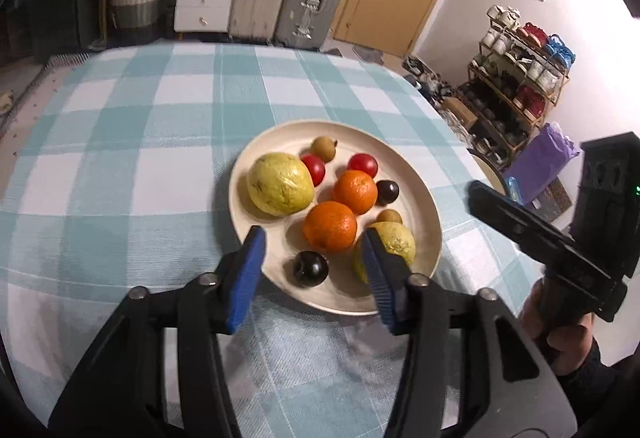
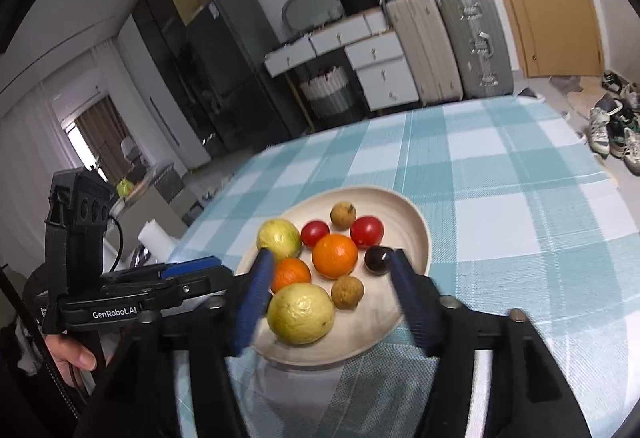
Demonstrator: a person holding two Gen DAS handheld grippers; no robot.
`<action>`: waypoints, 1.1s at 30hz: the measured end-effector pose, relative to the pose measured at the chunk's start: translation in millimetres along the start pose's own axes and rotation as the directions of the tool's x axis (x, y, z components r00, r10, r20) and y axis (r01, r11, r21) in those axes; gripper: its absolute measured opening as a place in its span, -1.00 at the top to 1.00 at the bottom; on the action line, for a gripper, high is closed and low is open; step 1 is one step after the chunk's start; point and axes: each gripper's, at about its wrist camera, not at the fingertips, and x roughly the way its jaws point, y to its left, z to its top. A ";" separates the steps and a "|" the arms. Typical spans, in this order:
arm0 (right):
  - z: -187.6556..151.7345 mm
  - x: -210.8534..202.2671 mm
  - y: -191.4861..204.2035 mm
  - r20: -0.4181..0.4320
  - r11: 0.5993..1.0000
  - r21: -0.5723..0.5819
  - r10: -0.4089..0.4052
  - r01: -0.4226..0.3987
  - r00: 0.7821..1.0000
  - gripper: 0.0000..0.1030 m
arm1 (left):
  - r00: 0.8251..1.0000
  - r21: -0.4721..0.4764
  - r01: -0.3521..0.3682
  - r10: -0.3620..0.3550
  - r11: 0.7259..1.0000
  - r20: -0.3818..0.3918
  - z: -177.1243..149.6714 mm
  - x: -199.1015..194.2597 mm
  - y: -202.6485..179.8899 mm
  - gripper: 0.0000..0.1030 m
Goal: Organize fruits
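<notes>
Checked tablecloth (image 1: 120, 142) is carrying one plate (image 1: 430, 214) of fruit (image 1: 330, 226), mid-table. I am angling left gripper (image 1: 312, 270) and right gripper (image 2: 332, 294) downward over its near rim, jaws spread, empty.

Black gripper (image 1: 314, 270), blue pads (image 1: 245, 280), seemingly dark sleeve (image 1: 588, 378).

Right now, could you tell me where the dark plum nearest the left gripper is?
In the left wrist view, the plum lies on the plate near its front rim, just below an orange, between the open fingers of the left gripper.
</notes>
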 end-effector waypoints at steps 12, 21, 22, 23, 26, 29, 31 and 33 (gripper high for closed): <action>-12.9 -51.2 34.7 0.156 0.992 -0.096 -0.062 0.078 0.986 -0.99 | 0.952 0.076 -0.223 0.201 0.972 0.231 -13.1 -68.4 -36.7 -0.87; -19.7 -78.0 49.6 0.220 0.982 -0.145 -0.086 0.119 0.972 -1.00 | 0.905 0.032 -0.265 0.238 0.964 0.352 -29.3 -98.7 -42.6 -0.99; -20.4 -80.6 50.5 0.228 0.981 -0.150 -0.088 0.124 0.970 -1.00 | 0.892 0.021 -0.286 0.258 0.958 0.372 -32.2 -101.1 -42.2 -0.99; -22.1 -83.3 52.1 0.240 0.978 -0.161 -0.093 0.134 0.966 -1.00 | 0.883 0.017 -0.296 0.267 0.955 0.387 -33.5 -102.2 -42.2 -0.99; -28.2 -87.8 55.5 0.261 0.970 -0.184 -0.108 0.159 0.959 -1.00 | 0.855 0.014 -0.319 0.282 0.948 0.436 -42.3 -109.8 -42.1 -0.99; -34.2 -90.6 58.0 0.282 0.961 -0.208 -0.120 0.183 0.952 -1.00 | 0.817 0.011 -0.355 0.305 0.935 0.489 -51.3 -116.6 -43.0 -0.99; -39.0 -91.6 58.5 0.301 0.955 -0.220 -0.129 0.200 0.945 -1.00 | 0.804 0.003 -0.364 0.313 0.931 0.506 -56.1 -118.7 -41.6 -0.99; -43.8 -91.2 57.6 0.313 0.949 -0.232 -0.133 0.212 0.940 -1.00 | 0.801 -0.008 -0.353 0.307 0.935 0.514 -61.1 -119.1 -37.8 -0.99</action>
